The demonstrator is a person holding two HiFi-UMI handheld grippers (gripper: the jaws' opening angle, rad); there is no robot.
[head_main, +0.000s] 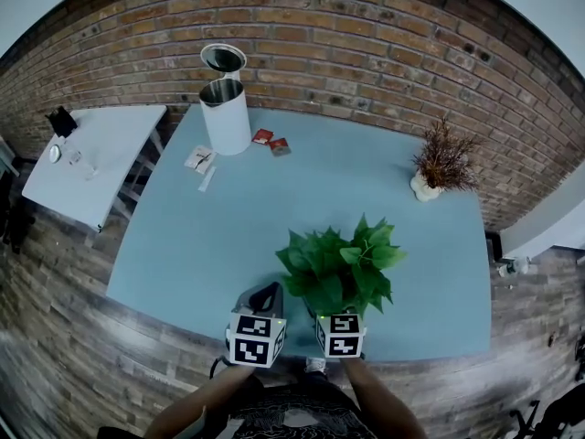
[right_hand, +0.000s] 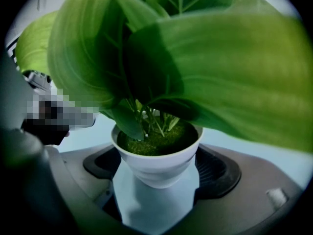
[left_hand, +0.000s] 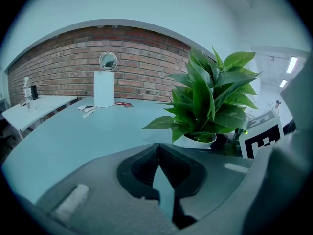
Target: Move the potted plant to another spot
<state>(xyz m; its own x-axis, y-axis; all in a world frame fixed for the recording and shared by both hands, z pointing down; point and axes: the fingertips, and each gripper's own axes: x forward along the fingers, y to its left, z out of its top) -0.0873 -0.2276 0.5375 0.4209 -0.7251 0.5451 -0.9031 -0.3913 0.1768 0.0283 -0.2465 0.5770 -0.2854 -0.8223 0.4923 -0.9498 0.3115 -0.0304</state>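
Head view: the potted plant is being seen on the bench, well apart from the white bin.

Left gripper view: the left tongs are being held pressed together, empty.

Right gripper view: the plant's white pot is being pinched by the right tongs. Being gripped low on a tapered wall, the top-heavy plant could be tipped or dropped.

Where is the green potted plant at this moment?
In the head view the potted plant stands at the blue table's near edge, right of centre, its white pot held between the right gripper's fingers.
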